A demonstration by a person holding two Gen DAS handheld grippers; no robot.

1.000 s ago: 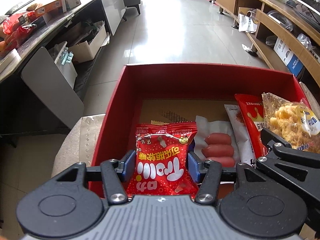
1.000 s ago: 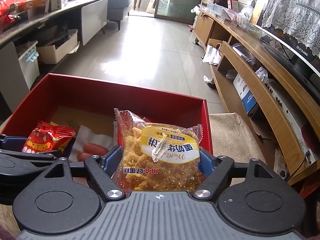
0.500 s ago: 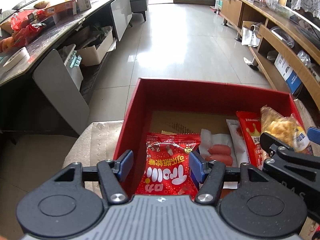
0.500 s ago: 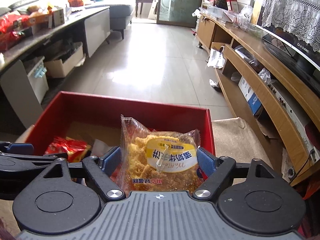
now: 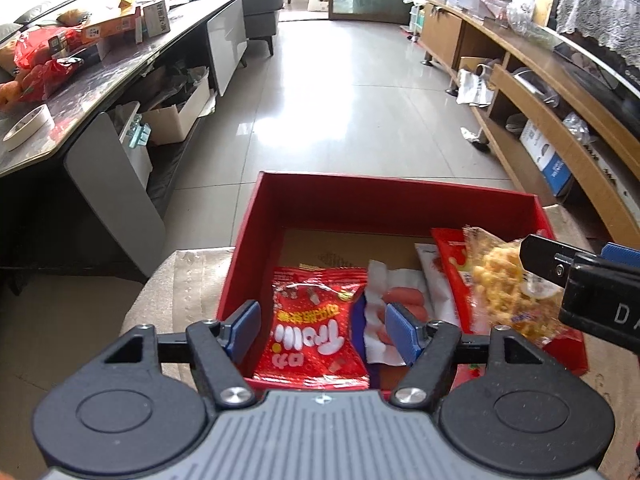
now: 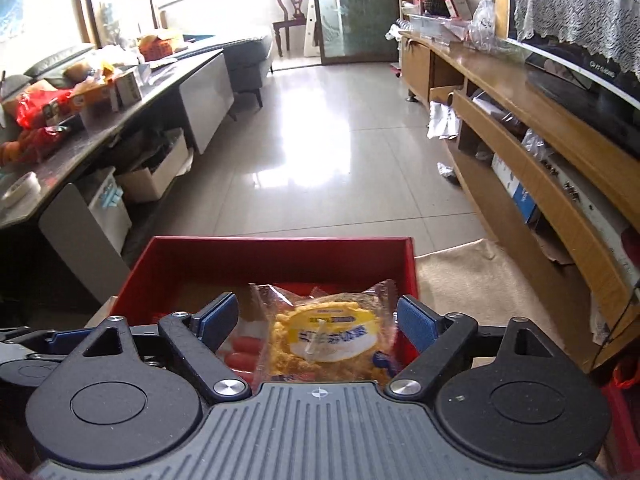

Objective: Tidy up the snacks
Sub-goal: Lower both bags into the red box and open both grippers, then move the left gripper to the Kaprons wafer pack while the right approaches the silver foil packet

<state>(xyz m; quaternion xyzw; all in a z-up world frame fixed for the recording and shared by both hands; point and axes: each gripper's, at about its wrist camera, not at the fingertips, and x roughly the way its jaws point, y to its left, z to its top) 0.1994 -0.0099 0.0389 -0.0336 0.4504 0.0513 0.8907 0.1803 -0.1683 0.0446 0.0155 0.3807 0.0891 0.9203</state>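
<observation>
Red box (image 5: 304,200) sitting on padded surface (image 5: 188,276). Red candy bag (image 5: 312,332) lying inside at 7 o'clock, sausages (image 5: 404,296) beside. Left tongs (image 5: 324,334) gaping wide, empty. Right tongs (image 6: 318,324) spread, pastry pack (image 6: 328,340) between, probably released.

Bright daylight from far windows; floor (image 5: 312,120) glare; fisheye-bent edges, dark corners.

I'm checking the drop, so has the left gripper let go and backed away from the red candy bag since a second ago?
Yes. The left gripper has opened and pulled back; the red candy bag lies in the red box.
</observation>
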